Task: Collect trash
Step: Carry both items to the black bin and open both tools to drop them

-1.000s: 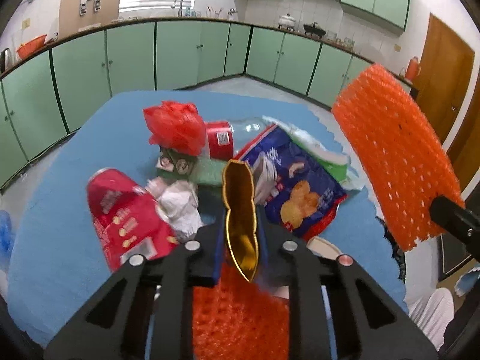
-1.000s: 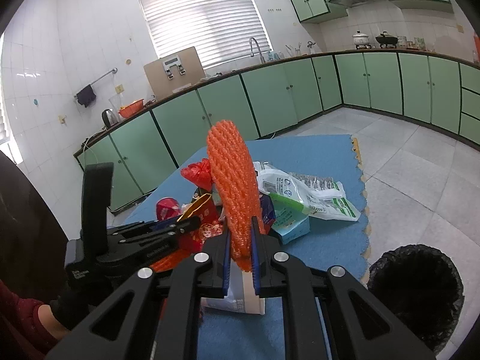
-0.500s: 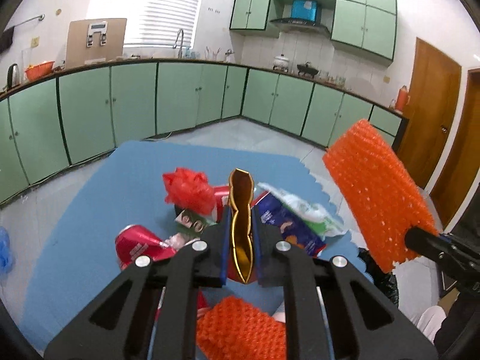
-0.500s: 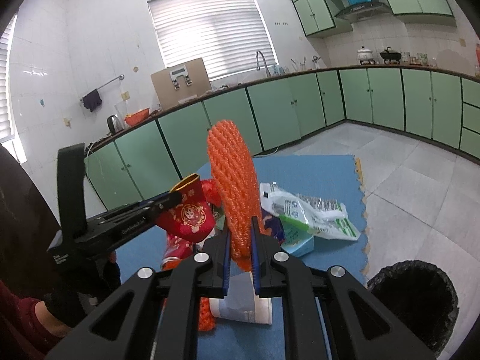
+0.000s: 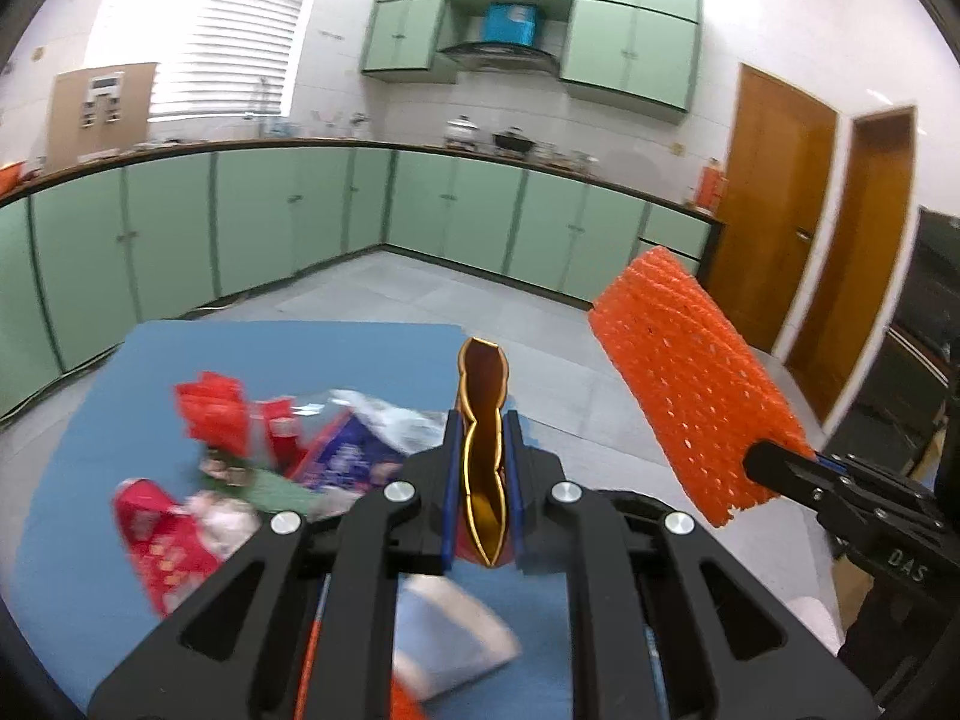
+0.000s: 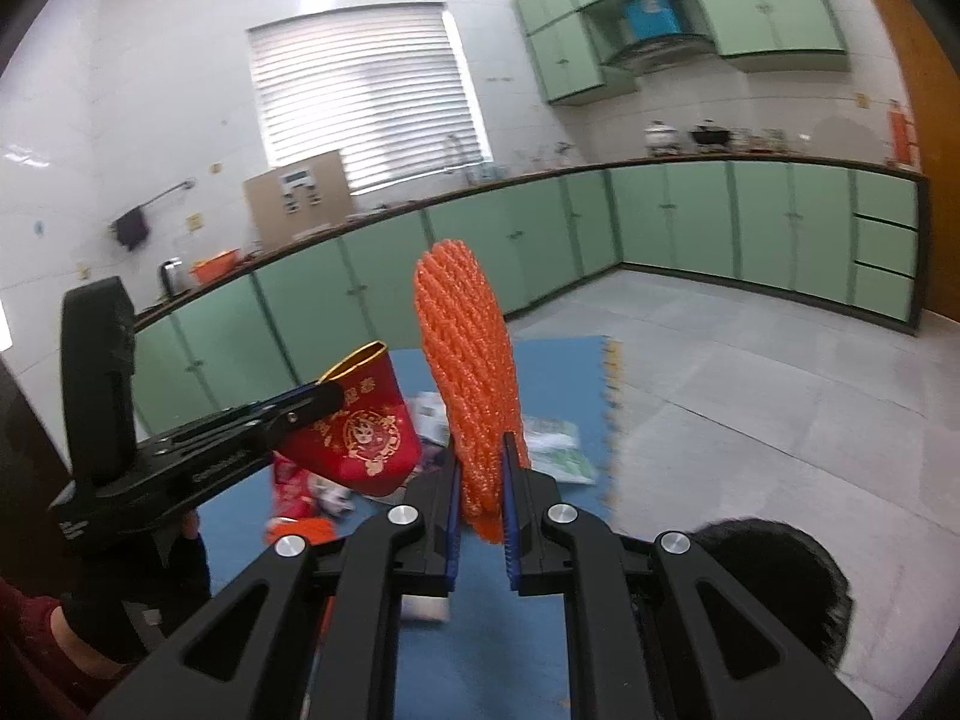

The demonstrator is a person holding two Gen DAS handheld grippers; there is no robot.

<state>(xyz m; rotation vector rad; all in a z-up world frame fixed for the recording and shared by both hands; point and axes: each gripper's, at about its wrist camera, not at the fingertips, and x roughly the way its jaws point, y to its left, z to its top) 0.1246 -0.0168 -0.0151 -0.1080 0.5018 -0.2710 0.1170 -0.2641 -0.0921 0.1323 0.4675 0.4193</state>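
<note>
While blue mat (image 5: 108,432) holds litter, left gripper (image 5: 483,468) pinches red cup (image 6: 360,426); right gripper (image 6: 483,480) pinches orange netting (image 6: 465,348).

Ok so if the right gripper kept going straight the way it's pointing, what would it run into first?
Probably nothing close. The right gripper, shut on the orange foam net, points out over the blue mat toward the green cabinets. Depth is unclear.

Domestic kitchen. Ahead of the grippers, green base cabinets (image 6: 672,222) run under a dark countertop (image 5: 336,144) round the corner; matching wall cabinets (image 5: 630,54) flank an extractor hood (image 5: 498,51). Pots (image 5: 513,141) stand on the counter, a tap (image 6: 453,147) below the blinded window (image 6: 366,102). Tiled floor (image 6: 750,360), wooden doors (image 5: 774,210) right
</note>
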